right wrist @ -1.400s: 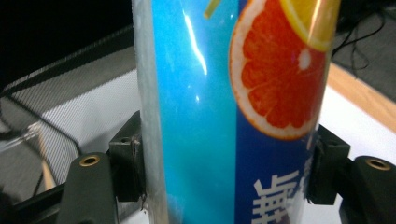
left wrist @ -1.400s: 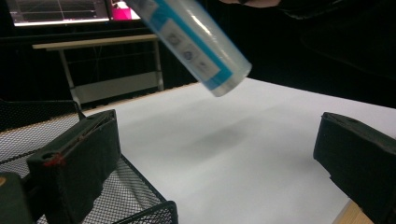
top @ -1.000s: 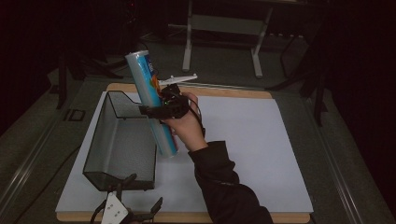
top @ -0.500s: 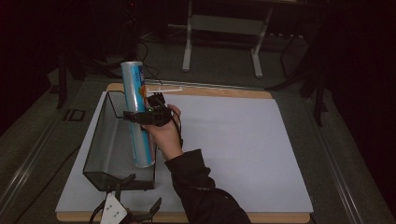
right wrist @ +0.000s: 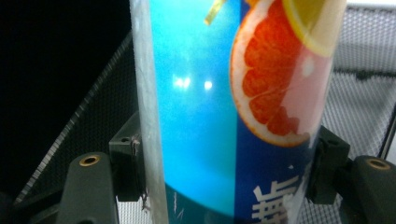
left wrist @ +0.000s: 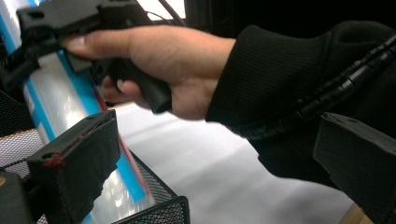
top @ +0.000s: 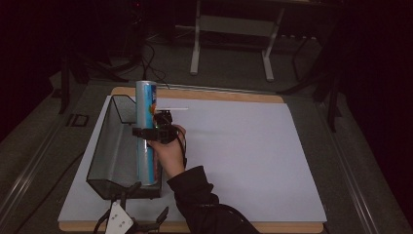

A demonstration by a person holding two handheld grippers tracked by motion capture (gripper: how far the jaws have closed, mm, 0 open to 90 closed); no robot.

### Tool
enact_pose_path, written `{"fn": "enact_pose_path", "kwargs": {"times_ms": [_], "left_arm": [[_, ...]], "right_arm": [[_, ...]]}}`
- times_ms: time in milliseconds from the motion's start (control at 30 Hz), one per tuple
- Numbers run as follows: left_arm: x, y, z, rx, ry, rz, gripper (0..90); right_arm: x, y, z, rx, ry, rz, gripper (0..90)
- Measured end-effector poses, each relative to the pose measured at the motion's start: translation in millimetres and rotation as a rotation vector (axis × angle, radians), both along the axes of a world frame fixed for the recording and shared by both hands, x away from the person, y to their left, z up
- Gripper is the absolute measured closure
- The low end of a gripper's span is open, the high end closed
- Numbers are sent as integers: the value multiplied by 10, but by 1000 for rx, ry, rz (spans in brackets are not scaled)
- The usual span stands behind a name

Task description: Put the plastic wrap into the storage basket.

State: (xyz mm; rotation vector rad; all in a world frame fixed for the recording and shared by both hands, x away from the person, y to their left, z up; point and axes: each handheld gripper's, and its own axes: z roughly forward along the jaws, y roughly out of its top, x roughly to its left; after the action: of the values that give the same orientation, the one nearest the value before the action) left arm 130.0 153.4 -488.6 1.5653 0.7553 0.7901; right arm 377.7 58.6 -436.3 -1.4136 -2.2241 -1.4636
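Tube (top: 146, 131), clamped by right gripper (top: 146, 132), stands upright inside basket (top: 104, 146).

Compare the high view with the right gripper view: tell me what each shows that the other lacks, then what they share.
High view alone: the white table sheet, the person's sleeve, the left gripper low at the table's near edge, and the whole mesh basket.

Right gripper view alone: the citrus slice print on the tube, and the white characters beneath it.

Both: the blue tube, upright, clamped by the right gripper over the basket.
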Motion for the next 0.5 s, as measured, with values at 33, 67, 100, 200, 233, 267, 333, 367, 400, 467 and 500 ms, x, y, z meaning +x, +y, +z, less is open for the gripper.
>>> {"fn": "enact_pose_path", "kwargs": {"times_ms": [33, 67, 100, 200, 233, 267, 333, 367, 400, 467, 500], "left_arm": [[1, -1, 0, 1, -1, 1, 11], [1, -1, -1, 1, 0, 1, 11], [2, 0, -1, 0, 1, 0, 11], [-1, 4, 0, -1, -1, 1, 12], [-2, 6, 0, 0, -2, 1, 11], [-2, 7, 0, 0, -1, 1, 12], [1, 6, -2, -1, 0, 0, 11], [1, 5, -2, -1, -1, 0, 11], [0, 6, -2, 0, -2, 0, 11], [-2, 7, -1, 2, -3, 1, 11], [-1, 8, -2, 2, -2, 1, 11]], "right_arm": [[-18, 9, -29, -8, 6, -3, 318], [-30, 21, -58, -14, 22, -3, 318], [-39, 28, -86, -15, 40, -6, 318], [-43, 33, -159, -19, 83, -19, 318], [-51, 33, -174, -28, 88, -34, 318], [-44, 26, -184, -22, 94, -34, 318], [-43, 20, -189, -29, 107, -57, 318], [-38, 24, -196, -30, 106, -56, 318], [-31, 32, -206, -31, 105, -59, 317], [-22, 57, -220, -42, 93, -63, 316], [-15, 71, -227, -48, 89, -63, 316]]}}
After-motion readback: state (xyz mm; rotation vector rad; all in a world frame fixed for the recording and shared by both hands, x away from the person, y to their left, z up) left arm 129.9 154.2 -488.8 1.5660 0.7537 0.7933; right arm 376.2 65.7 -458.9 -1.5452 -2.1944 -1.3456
